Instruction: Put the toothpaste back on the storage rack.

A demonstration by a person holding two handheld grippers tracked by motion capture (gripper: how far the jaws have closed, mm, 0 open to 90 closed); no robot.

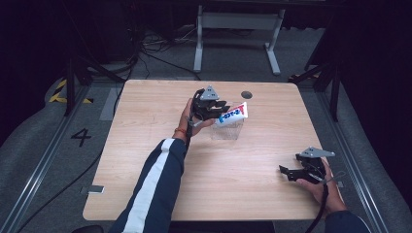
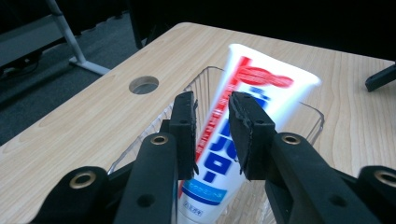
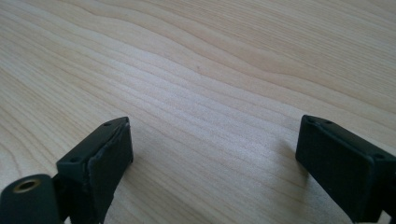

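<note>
Toothpaste tube (image 2: 233, 135): left claw (image 2: 212, 135) is pinching it over clear bin (image 2: 314, 116); advisably lowering it straight in. Right claw (image 3: 212, 154) is resting spread on bench (image 3: 210, 70).

A light wooden table (image 1: 160, 184) carries a round hole (image 1: 247, 94) near its far edge. Beyond it stands a white desk frame (image 1: 238, 29) on grey floor, with what look like black cables (image 1: 150, 48). A painted "4" (image 1: 80, 137) marks the floor at left.
</note>
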